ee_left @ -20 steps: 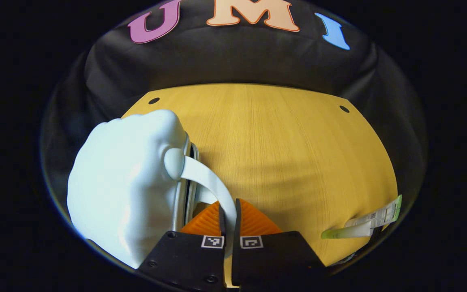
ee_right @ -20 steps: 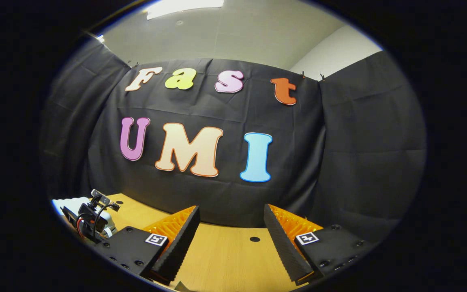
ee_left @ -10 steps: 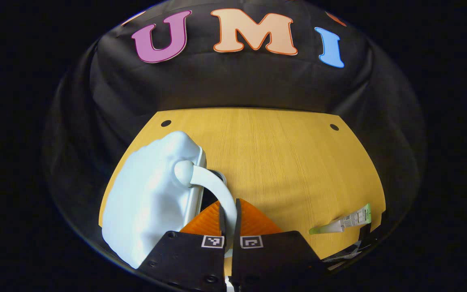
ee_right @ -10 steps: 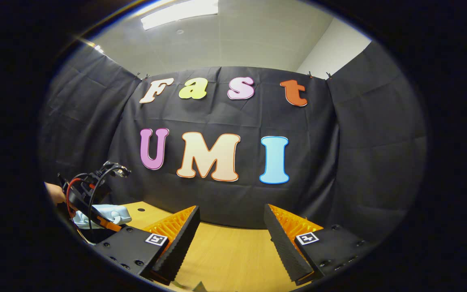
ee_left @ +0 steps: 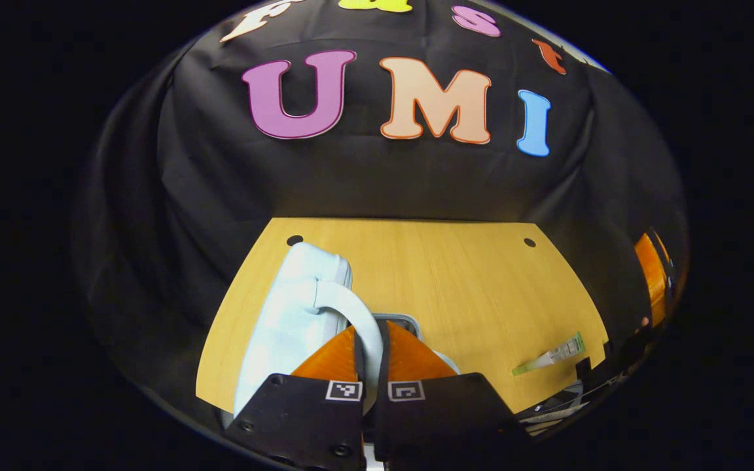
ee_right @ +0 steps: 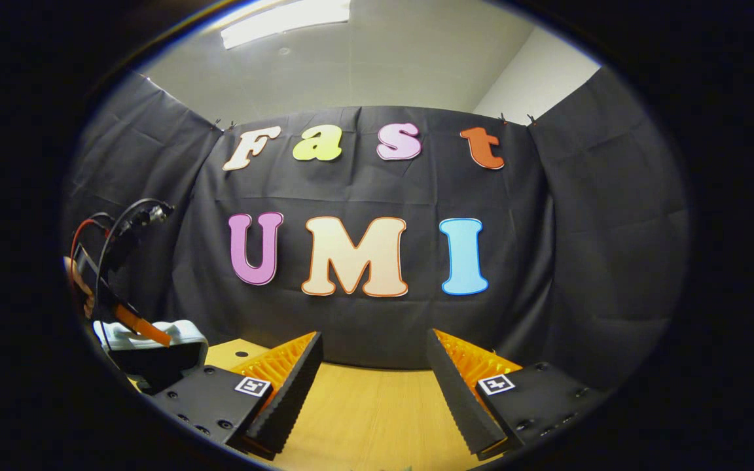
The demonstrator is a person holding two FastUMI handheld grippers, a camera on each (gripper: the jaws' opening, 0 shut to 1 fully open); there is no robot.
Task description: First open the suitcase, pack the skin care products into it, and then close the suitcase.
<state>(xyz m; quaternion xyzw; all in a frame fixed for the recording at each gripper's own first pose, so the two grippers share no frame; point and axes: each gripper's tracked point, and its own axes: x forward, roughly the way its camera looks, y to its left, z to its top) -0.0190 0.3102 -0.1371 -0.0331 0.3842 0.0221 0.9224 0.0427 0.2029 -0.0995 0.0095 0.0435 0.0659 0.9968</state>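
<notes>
A pale blue hard-shell suitcase lies on the wooden table (ee_left: 455,281). Its lid (ee_left: 288,314) is raised on edge, and the rim of the lower shell (ee_left: 403,320) shows beneath it. My left gripper (ee_left: 370,335) is shut on the lid's white curved handle (ee_left: 351,307). A green and white skin care tube (ee_left: 547,358) rests flat on the table to the right. In the right gripper view, my right gripper (ee_right: 374,386) hangs open over the table with nothing between its fingers. At that view's left edge I see the lifted lid (ee_right: 174,330) under the left gripper's body (ee_right: 99,278).
Black cloth walls close the booth behind and beside the table. Two small holes (ee_left: 294,240) mark the table's far corners. Part of the right gripper (ee_left: 653,288) appears at the right edge of the left gripper view. More packaging (ee_left: 550,412) lies at the near right table edge.
My left gripper has risen and pulled back with the handle, swinging the lid up off the lower shell. The right gripper has stayed open and nearly still.
</notes>
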